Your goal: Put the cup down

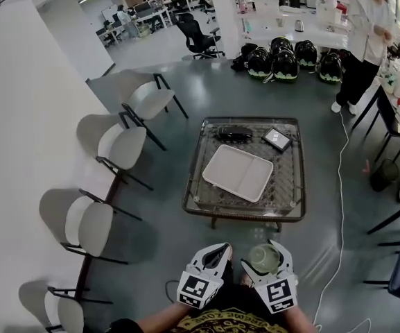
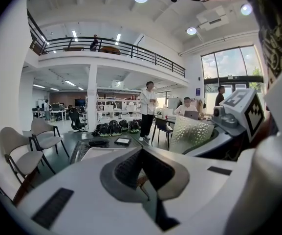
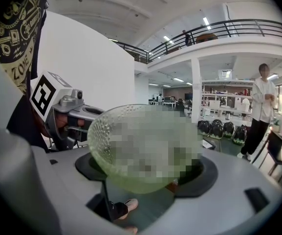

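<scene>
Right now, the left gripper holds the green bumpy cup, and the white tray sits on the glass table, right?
No. The right gripper holds the green bumpy cup, as the right gripper view shows; the left gripper is shut on nothing. The white tray does sit on the glass table.

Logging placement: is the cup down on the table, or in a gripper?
In a gripper: the right gripper's jaws clamp the green glass cup, held short of the glass table.

Left gripper (image 2: 141, 153) jaws together, dimpled glass cup (image 2: 192, 133) to its right
</scene>
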